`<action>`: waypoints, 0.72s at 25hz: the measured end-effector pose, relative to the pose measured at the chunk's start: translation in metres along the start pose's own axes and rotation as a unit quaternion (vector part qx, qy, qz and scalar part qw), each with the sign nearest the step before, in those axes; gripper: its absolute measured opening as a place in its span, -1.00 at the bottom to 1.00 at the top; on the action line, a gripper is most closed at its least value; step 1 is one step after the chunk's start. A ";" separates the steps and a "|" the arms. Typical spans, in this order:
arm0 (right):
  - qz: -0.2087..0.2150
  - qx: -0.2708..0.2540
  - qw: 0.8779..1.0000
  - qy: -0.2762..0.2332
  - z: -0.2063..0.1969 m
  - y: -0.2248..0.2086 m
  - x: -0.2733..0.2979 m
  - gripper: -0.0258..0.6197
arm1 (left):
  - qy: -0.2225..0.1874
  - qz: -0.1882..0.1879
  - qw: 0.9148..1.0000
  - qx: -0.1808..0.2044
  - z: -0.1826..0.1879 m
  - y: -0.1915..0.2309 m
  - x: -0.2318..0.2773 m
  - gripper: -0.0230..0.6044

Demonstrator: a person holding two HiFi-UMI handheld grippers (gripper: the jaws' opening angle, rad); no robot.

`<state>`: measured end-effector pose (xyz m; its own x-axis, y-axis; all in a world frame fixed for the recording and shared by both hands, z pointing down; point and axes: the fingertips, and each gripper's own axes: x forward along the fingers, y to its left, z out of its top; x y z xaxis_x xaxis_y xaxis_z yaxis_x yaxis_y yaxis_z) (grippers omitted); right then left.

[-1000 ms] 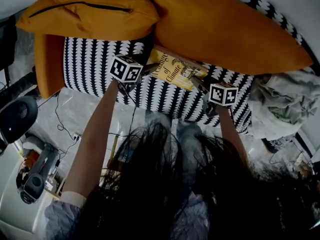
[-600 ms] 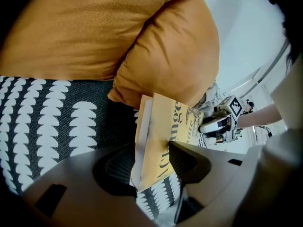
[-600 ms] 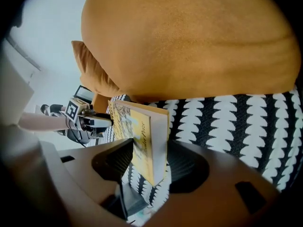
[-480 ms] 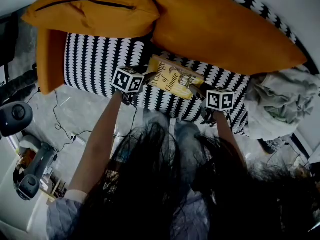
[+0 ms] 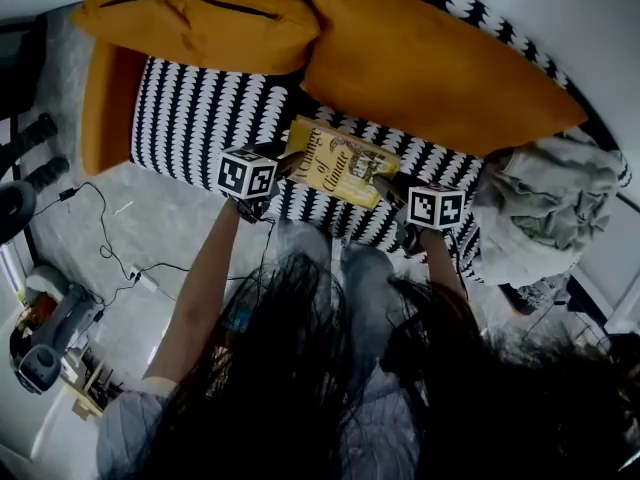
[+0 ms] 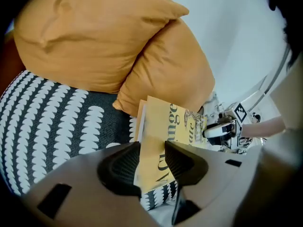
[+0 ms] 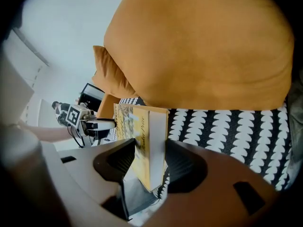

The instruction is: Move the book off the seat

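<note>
A yellow book [image 5: 340, 163] hangs just above the black-and-white patterned seat [image 5: 190, 118], carried by both grippers. My left gripper [image 5: 290, 160] grips its left end, and the cover stands between the pads in the left gripper view, book [image 6: 163, 141], gripper [image 6: 154, 162]. My right gripper [image 5: 392, 185] grips the right end. In the right gripper view the page edges of the book [image 7: 147, 136] sit between that gripper's [image 7: 149, 162] pads. Both pairs of jaws have just been closing, with the book between them.
Two large orange pillows [image 5: 200, 13] [image 5: 440, 68] lean at the back of the seat. An orange armrest [image 5: 105, 108] ends it at the left, and a heap of grey cloth [image 5: 545, 208] lies at the right. Cables [image 5: 110, 258] trail over the grey floor.
Both grippers have closed on the book's ends. The book has come up off the seat and shifted a little toward its front edge.
</note>
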<state>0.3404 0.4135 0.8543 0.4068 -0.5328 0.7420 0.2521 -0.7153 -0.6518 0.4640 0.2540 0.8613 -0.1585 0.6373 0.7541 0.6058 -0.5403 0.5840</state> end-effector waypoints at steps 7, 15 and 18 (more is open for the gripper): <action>0.008 -0.015 0.999 -0.031 0.015 0.028 -0.045 -0.29 | -0.067 0.019 0.997 -0.017 0.015 -0.037 -0.036 -0.37; 0.022 -0.058 0.997 -0.051 0.009 0.052 -0.128 -0.29 | -0.118 0.034 0.992 -0.015 0.017 -0.119 -0.080 -0.40; 0.022 -0.077 0.994 -0.069 0.018 0.066 -0.154 -0.29 | -0.143 0.043 0.989 -0.012 0.026 -0.141 -0.097 -0.40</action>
<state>0.3101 0.4569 0.6943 0.5338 -0.5054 0.6780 0.0982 -0.7592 -0.6433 0.4145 0.2824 0.6979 0.1222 0.7156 0.6877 0.5888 -0.6101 0.5302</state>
